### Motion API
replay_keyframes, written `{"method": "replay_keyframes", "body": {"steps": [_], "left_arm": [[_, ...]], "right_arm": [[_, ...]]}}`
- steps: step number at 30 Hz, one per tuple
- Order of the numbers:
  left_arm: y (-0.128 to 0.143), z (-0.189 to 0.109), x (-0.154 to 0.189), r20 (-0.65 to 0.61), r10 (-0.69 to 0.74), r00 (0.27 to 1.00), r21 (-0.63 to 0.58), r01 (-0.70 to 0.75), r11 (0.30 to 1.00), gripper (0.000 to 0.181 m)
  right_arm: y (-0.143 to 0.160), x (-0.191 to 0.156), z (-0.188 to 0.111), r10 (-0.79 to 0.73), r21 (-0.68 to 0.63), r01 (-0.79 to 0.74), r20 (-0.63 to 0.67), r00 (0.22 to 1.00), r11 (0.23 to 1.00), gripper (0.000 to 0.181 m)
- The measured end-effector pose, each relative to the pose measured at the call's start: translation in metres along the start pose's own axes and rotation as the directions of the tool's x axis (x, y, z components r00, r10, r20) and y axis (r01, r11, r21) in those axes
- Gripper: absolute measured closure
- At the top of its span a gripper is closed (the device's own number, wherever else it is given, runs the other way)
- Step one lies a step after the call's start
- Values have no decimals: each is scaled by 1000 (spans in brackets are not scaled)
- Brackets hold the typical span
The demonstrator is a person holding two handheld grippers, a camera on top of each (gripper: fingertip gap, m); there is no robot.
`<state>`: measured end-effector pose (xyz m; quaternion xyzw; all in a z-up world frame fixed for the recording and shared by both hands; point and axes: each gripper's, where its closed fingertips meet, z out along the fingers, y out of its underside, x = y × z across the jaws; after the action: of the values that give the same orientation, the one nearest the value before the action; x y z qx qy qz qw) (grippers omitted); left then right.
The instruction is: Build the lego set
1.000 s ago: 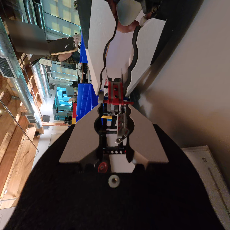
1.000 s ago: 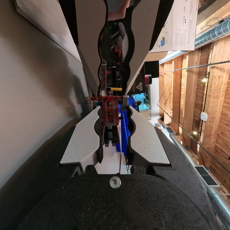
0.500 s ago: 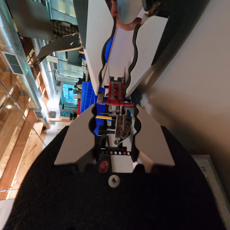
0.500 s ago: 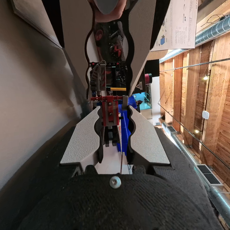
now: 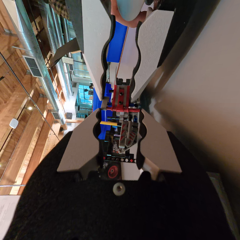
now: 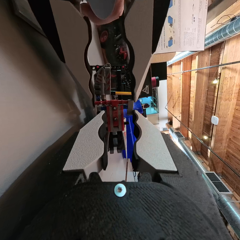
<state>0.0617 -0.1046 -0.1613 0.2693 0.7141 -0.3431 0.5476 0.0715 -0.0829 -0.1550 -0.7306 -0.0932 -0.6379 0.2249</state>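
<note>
A lego model (image 5: 120,98) of red, grey and black beams, with a red axle (image 5: 122,110) and a yellow pin (image 5: 108,123), hangs in the air between my two grippers, which face each other. My right gripper (image 6: 119,111) is shut on the model's red and grey end (image 6: 115,118); it also shows at the top of the left wrist view (image 5: 117,99). My left gripper (image 5: 120,110) is open, its jaws standing on either side of the black frame end (image 5: 119,160) and its grey and red panel (image 5: 127,135). The left gripper also shows in the right wrist view (image 6: 114,102).
A grey wall (image 5: 194,103) lies close along one side of both grippers. Blue bins (image 5: 116,42) stand on the white table (image 6: 114,168) behind the model. A black mat with loose lego parts (image 6: 114,42) and a red wheel (image 5: 112,171) lies beyond. A paper poster (image 6: 181,26) hangs nearby. Only a small space, under 4 cm, lies between the two pairs of fingers.
My left gripper's fingers have spread apart and let go of the model's black frame end. The right gripper has kept its hold on the red end.
</note>
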Motion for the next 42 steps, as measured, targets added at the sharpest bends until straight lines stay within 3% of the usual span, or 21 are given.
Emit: {"method": "replay_keyframes", "body": {"steps": [10,30,33,42], "left_arm": [[2,0,1,-5,-25,1000,4,25,1000,131],[5,0,0,0,67,998,-16,-67,998,129],[4,0,-4,13,76,997,-17,-76,997,137],[1,0,2,-17,74,997,-16,-74,997,122]], "right_arm": [[0,1,1,5,1,-5,-2,1000,1000,143],[3,1,-2,-49,-28,49,-5,999,998,143],[4,0,-4,-63,-29,62,-4,998,998,143],[6,2,-8,-55,-29,55,-6,998,998,143]]}}
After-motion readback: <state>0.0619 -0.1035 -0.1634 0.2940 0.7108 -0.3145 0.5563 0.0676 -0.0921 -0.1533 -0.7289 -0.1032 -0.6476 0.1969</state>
